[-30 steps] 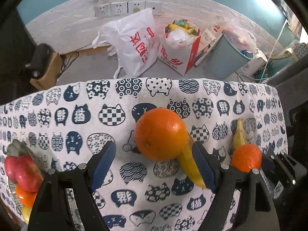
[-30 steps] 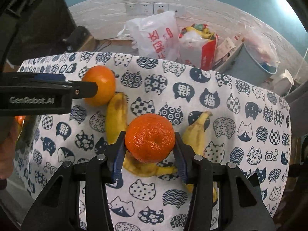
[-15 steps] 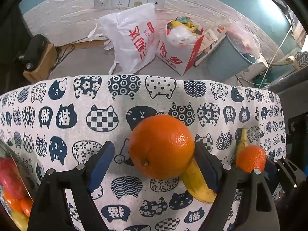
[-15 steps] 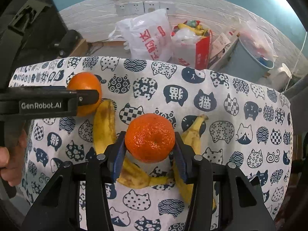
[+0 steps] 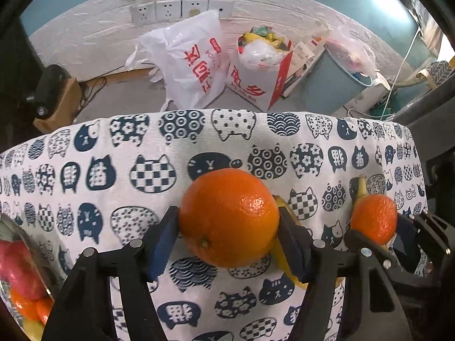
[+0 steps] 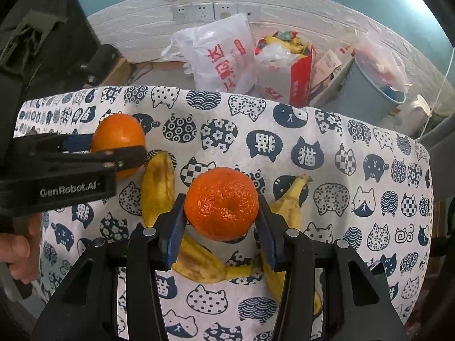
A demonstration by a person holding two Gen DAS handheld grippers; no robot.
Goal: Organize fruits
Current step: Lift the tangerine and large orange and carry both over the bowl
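Note:
My left gripper (image 5: 229,230) is shut on a large orange (image 5: 229,217) over the cat-print tablecloth (image 5: 142,147). My right gripper (image 6: 221,221) is shut on a smaller, rougher orange (image 6: 221,203) and holds it above several bananas (image 6: 157,187) lying on the cloth. In the left wrist view the right gripper and its orange (image 5: 374,218) show at the right. In the right wrist view the left gripper and its orange (image 6: 118,139) show at the left. A bowl (image 5: 25,270) with red and orange fruit sits at the lower left edge of the left wrist view.
Beyond the table's far edge, on the floor, stand a white plastic bag (image 5: 190,62), a red-and-white bag full of rubbish (image 5: 261,71) and a blue-grey bin (image 5: 338,82). A wall with sockets (image 5: 182,8) is behind them.
My left gripper has closed from open onto the large orange. My right gripper has lifted slightly with its orange held throughout.

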